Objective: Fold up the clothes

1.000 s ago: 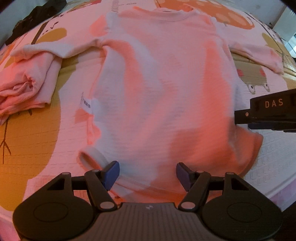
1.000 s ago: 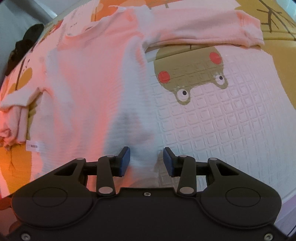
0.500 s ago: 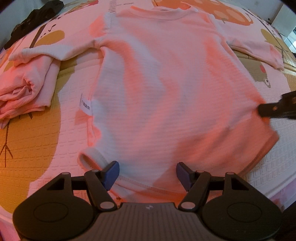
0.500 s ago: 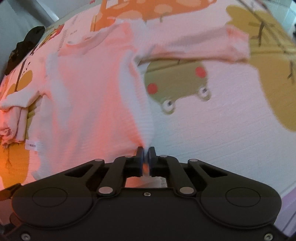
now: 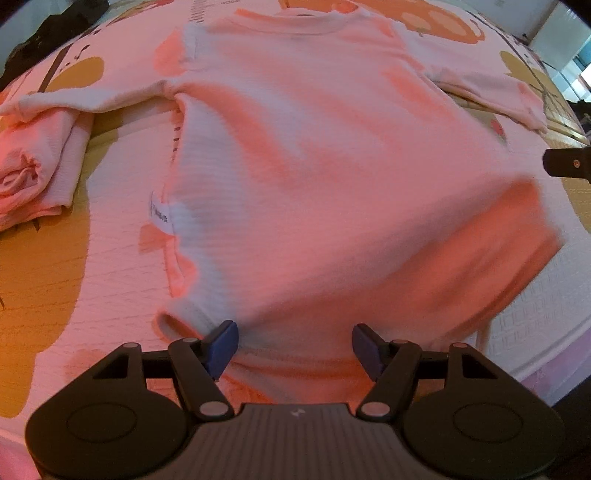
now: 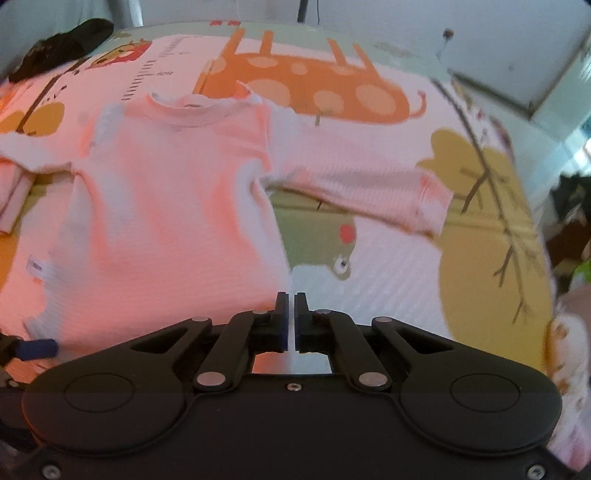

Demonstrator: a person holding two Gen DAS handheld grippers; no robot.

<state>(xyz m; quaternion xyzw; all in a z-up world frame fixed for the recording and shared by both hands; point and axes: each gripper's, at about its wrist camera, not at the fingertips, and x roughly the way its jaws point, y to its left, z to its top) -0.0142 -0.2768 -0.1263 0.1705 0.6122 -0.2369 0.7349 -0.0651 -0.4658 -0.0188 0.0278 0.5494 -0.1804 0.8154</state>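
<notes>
**Lift the right hem corner level, then bring the left gripper in**

With its fingers pressed together on the lower right corner of the shirt (image 6: 162, 221), the right gripper (image 6: 290, 321) holds that corner raised off the mat (image 6: 388, 288); a sliver of cloth shows between the pads, and in the left wrist view the hem on that side billows up, blurred. The left gripper (image 5: 293, 345) is spread wide, one finger at each side of the hem's left part, the cloth lying between them but not pinched.

The step in hand looks like taking both bottom corners so the hem can be carried up toward the collar (image 5: 295, 22). To do it well, the left gripper should probably slide further left to the loose, rolled corner near its left finger and close there, not mid-hem, so both holds match. Keep the right corner low until then; pulling alone would likely drag the shirt askew.

The shirt lies face down on the printed mat, sleeves (image 6: 354, 184) spread outward, a white label (image 5: 159, 214) at its left seam. A folded pink garment (image 5: 33, 166) lies just beside the left sleeve, so the fold should stay clear of it.
</notes>
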